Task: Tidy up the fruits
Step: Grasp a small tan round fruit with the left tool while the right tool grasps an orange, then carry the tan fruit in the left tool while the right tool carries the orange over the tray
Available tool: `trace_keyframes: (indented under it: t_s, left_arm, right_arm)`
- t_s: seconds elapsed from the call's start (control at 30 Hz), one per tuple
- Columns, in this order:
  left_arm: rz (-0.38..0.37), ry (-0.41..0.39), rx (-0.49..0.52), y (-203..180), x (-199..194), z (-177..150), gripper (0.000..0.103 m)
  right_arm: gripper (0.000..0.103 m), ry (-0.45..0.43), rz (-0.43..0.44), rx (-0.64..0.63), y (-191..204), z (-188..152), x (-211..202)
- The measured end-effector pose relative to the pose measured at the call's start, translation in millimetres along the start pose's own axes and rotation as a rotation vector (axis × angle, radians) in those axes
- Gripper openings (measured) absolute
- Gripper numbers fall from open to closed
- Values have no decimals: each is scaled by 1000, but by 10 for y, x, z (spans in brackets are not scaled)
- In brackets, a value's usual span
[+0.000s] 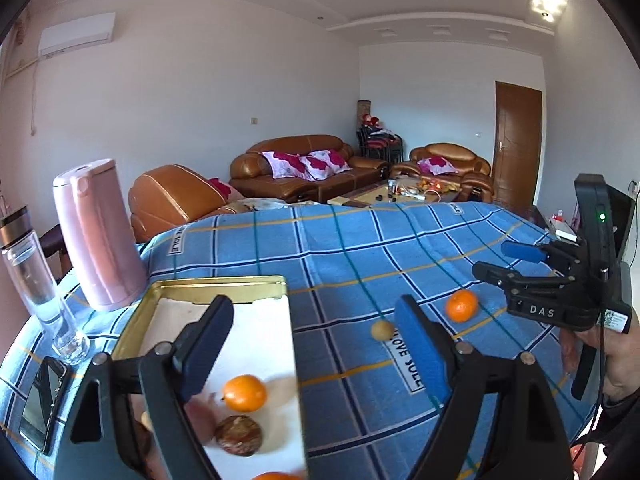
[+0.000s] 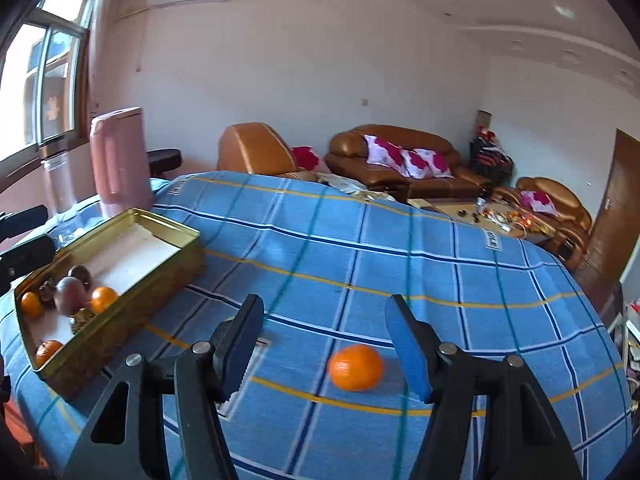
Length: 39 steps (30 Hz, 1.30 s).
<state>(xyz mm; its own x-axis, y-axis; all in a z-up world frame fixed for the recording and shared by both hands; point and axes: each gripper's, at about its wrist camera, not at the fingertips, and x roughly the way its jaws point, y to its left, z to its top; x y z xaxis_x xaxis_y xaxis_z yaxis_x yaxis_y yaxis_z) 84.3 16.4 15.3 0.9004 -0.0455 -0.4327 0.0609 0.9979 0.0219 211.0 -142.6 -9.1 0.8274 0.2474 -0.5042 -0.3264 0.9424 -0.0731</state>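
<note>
Fingers of both our grippers are standing wide apart, empty: right gripper [image 2: 324, 344] framing the loose orange [image 2: 355, 367] on the blue checked surface [image 2: 360, 248], left gripper [image 1: 308, 348] hovering over the gold tin [image 1: 224, 284]. We are risking nudging this round fruit into rolling. Only the left view is showing the small tan fruit [image 1: 382, 329] nearby.
</note>
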Motion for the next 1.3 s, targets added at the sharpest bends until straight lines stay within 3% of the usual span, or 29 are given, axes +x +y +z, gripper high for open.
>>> trace_keyframes:
  t_s: [0.23, 0.4, 0.53, 0.63, 0.67, 0.73, 0.9, 1.03, 1.07, 1.1, 1.3]
  left_arm:
    - [-41, 132, 13, -519, 723, -28, 85]
    - [-32, 233, 6, -615, 1159, -223, 83]
    - [-40, 269, -3, -614, 1294, -291, 83]
    - [-56, 298, 12, -642, 1404, -302, 83]
    - [-63, 314, 9, -641, 1457, -314, 83]
    - [-89, 357, -18, -608, 1563, -333, 70]
    - [-138, 422, -64, -550, 1732, -359, 50]
    - [-141, 444, -48, -604, 1808, -366, 48]
    - [-136, 443, -39, -617, 1813, -362, 44]
    - [-137, 444, -30, -639, 1817, -362, 33]
    - [-155, 415, 30, -734, 1732, -337, 31]
  right_arm:
    - [65, 107, 20, 80, -188, -204, 365]
    - [65, 178, 40, 82, -214, -332, 560]
    - [64, 205, 60, 105, -280, -368, 635]
    - [55, 235, 79, 97, -263, -380, 695]
    - [48, 246, 90, 94, -259, -382, 719]
    - [48, 248, 79, 79, -231, -380, 716]
    - [48, 248, 66, 76, -238, -381, 709]
    - [48, 249, 68, 81, -240, -384, 712]
    - [48, 249, 65, 77, -233, -383, 709]
    - [48, 249, 64, 75, -226, -381, 711]
    - [48, 242, 77, 93, -255, -376, 701]
